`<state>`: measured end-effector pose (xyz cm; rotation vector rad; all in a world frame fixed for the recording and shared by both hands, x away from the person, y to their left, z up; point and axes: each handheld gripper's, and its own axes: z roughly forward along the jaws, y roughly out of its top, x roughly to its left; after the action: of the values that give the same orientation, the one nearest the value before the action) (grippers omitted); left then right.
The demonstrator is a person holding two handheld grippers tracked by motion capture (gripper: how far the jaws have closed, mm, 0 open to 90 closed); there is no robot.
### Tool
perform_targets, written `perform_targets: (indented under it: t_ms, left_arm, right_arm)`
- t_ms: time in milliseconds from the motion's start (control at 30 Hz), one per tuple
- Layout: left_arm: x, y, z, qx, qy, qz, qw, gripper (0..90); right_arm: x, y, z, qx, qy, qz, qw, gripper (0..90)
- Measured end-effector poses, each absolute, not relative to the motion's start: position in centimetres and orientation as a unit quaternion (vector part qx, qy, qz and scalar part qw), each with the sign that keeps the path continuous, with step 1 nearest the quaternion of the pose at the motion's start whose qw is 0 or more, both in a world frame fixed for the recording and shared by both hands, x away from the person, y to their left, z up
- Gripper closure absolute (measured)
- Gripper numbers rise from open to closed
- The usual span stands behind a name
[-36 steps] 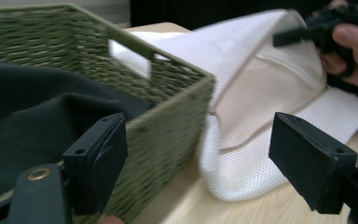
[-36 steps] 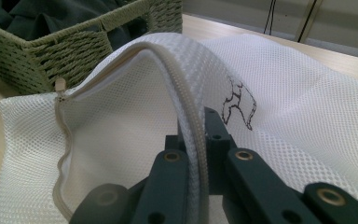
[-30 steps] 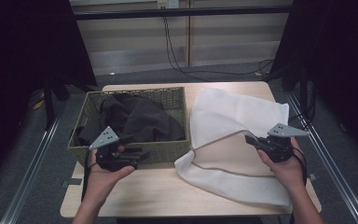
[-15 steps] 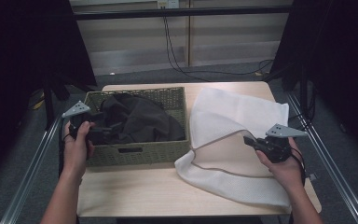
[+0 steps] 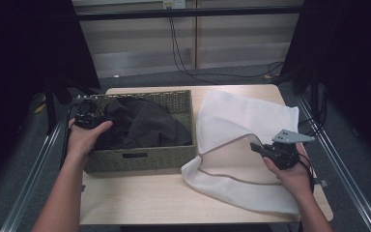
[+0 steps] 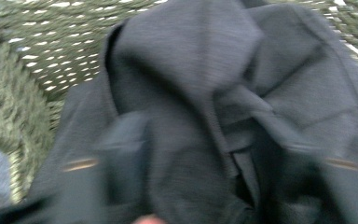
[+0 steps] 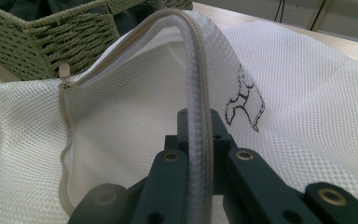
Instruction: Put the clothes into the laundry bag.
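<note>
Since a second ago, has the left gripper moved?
Yes. The left gripper went from the basket's near wall to its left end, jaws closing over the dark garment.

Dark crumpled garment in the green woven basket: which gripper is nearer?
Left. The left gripper is at the garment; the right gripper grips the white mesh bag.

"Can you make out the left gripper [image 5: 88, 119]?"

"Hardly; the hand [image 5: 84, 137] covers most of it at the basket's [image 5: 140, 162] left rim. Its jaws are lost in blur against the dark cloth [image 6: 205, 93]."

"And that cloth?"

"The basket wall hides its lower folds."

"The bag [image 5: 251, 130]?"

"Its near corner sits under the right forearm."
</note>
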<state>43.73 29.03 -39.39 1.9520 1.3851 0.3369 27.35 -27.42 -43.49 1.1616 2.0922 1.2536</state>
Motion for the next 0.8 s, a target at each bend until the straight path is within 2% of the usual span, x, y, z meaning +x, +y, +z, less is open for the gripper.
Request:
perform_targets:
  t_ms: [67,100,167,200,233,267,300,400,467,500,533,567,600,733,767,800]
  left_arm:
    - [43.9,28.8,-39.5,0.758,0.535,0.111,0.357,79.5]
    - [43.8,28.1,-39.3,0.760,0.518,0.090,0.382,88.7]
    - [43.5,27.2,-39.1,0.762,0.503,0.078,0.401,89.1]
    - [43.1,25.8,-38.8,0.771,0.479,0.062,0.415,89.1]
    - [42.5,23.2,-38.1,0.787,0.427,0.042,0.443,89.2]
    - [42.5,23.2,-38.1,0.787,0.427,0.042,0.443,89.1]
    - [41.8,21.2,-37.5,0.801,0.387,0.023,0.456,89.2]
    - [40.3,17.3,-35.9,0.794,0.301,-0.050,0.527,89.1]
    - [39.7,15.1,-35.0,0.796,0.277,-0.055,0.535,88.9]
    - [40.0,14.5,-35.2,0.811,0.279,-0.042,0.512,88.6]
    - [40.3,14.3,-35.5,0.820,0.291,-0.029,0.493,86.1]
    - [40.7,14.4,-36.1,0.825,0.310,-0.015,0.472,77.3]
    - [41.1,14.7,-36.7,0.829,0.320,-0.006,0.459,77.3]
    - [41.5,17.2,-37.1,0.800,0.340,-0.026,0.494,54.2]
    - [41.5,18.0,-36.7,0.793,0.350,-0.015,0.498,50.5]
    - [41.6,18.8,-36.3,0.789,0.358,0.003,0.500,40.2]
  right_arm:
    - [27.4,-27.4,-43.5,0.421,0.755,0.453,0.217,89.0]
    - [27.4,-27.3,-43.6,0.420,0.756,0.453,0.218,89.0]
    - [27.4,-27.3,-43.6,0.419,0.756,0.453,0.218,89.0]
    - [27.4,-27.3,-43.6,0.418,0.757,0.453,0.219,89.1]
    - [27.4,-27.3,-43.6,0.419,0.756,0.453,0.217,89.0]
    - [27.4,-27.3,-43.6,0.420,0.756,0.452,0.217,89.0]
    - [27.4,-27.2,-43.6,0.420,0.756,0.453,0.217,89.0]
    - [27.4,-27.1,-43.7,0.416,0.759,0.452,0.218,89.0]
    - [27.4,-27.1,-43.7,0.416,0.759,0.451,0.218,89.0]
    - [27.3,-27.1,-43.7,0.415,0.759,0.451,0.219,89.0]
    - [27.3,-27.1,-43.7,0.417,0.759,0.451,0.217,89.0]
    - [27.2,-27.2,-43.7,0.417,0.758,0.451,0.218,89.0]
    - [27.2,-27.2,-43.7,0.417,0.758,0.451,0.218,89.0]
    - [27.2,-27.5,-43.7,0.415,0.757,0.455,0.217,89.0]
    - [27.3,-27.6,-43.8,0.416,0.757,0.456,0.215,89.0]
    - [27.3,-27.6,-43.9,0.419,0.755,0.457,0.212,89.0]
